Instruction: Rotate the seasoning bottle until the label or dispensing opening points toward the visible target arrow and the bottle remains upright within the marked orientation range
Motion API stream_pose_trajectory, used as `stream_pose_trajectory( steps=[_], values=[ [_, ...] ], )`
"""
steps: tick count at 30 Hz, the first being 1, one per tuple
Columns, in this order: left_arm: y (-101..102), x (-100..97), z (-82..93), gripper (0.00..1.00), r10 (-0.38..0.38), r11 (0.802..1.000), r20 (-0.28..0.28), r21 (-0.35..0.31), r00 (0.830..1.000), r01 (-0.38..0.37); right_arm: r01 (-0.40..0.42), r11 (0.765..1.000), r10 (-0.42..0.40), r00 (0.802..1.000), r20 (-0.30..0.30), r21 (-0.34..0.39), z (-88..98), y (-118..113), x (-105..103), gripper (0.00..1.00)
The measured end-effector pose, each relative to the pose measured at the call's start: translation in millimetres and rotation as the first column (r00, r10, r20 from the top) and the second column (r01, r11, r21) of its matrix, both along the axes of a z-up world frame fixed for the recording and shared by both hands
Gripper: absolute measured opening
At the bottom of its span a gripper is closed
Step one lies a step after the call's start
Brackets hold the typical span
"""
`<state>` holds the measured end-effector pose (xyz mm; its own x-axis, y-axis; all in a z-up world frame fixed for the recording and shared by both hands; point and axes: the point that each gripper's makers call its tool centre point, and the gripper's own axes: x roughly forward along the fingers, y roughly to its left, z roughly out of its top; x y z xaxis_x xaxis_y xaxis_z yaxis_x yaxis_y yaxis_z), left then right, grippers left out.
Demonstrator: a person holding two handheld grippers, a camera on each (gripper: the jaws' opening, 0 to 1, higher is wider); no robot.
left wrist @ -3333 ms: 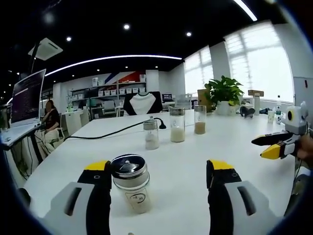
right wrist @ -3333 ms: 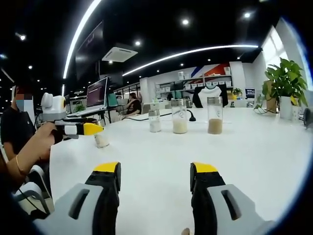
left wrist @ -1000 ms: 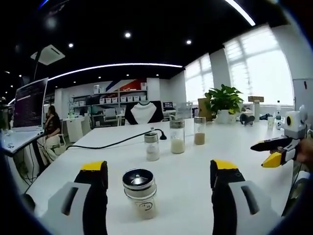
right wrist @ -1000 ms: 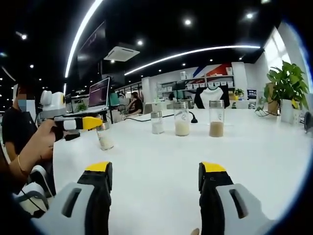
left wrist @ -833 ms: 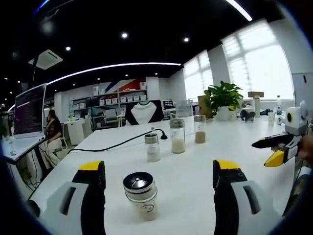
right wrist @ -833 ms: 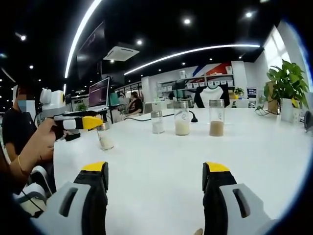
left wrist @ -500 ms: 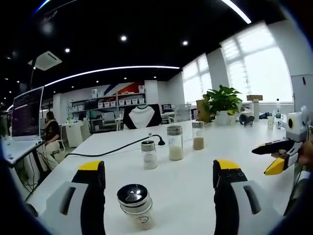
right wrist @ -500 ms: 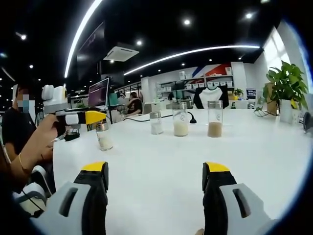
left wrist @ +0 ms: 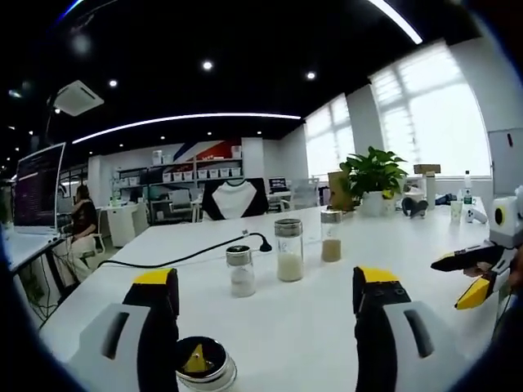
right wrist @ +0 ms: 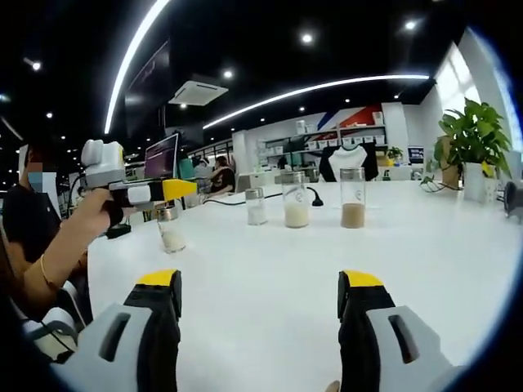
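White table (right wrist: 270,269) carries upright seasoning bottle (right wrist: 172,231); both grippers' fingers spread.

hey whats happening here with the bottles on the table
A person holds a two-jaw gripper in each hand over a white table. The left gripper is open, with a small seasoning bottle standing upright by its left jaw, not gripped. The right gripper is open too and holds nothing. Three more jars stand in a row further back: a short jar, a middle jar and a jar of brown powder.
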<state>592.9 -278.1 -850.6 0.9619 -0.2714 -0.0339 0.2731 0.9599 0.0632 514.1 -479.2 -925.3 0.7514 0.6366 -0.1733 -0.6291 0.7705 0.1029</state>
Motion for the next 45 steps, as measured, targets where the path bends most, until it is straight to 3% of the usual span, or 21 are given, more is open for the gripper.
stream_pose_trajectory(
  steps=[7,9,16,20,23,42,45],
  values=[
    [-11.2,16.7,4.4,0.92,-0.018,1.0,0.009,-0.008,1.0,0.018,0.013,1.0,-0.013,1.0,0.002,-0.001,2.4,-3.5,1.8,0.79],
    [-14.1,22.0,5.3,0.92,-0.008,0.999,0.026,0.033,1.0,0.007,0.019,1.0,-0.019,1.0,0.001,0.012,3.8,-3.9,1.8,0.78],
    [-30.7,35.8,7.4,0.91,-0.016,0.999,0.034,0.046,0.999,0.015,0.019,1.0,-0.019,1.0,-0.002,0.007,3.4,-3.8,0.5,0.78],
    [-34.9,41.7,14.9,0.91,-0.032,0.999,0.057,-0.013,0.998,0.033,0.028,1.0,-0.028,1.0,-0.001,0.002,4.4,-8.0,1.4,0.78],
    [-35.5,45.5,15.6,0.9,-0.02,1.0,0.059,-0.017,0.998,0.021,0.041,0.999,-0.041,0.999,0.001,0.004,5.7,-11.9,2.8,0.77],
    [-41.1,86.2,-11.1,0.87,0.046,0.999,0.023,-0.013,0.999,-0.046,0.042,0.999,-0.042,0.999,0.0,-0.005,6.6,-13.3,8.0,0.77],
    [-36.1,90.4,-13.3,0.82,0.075,0.997,0.017,-0.018,0.997,-0.075,0.045,0.999,-0.045,0.999,0.002,-0.006,7.3,-14.7,8.2,0.77]
  ],
)
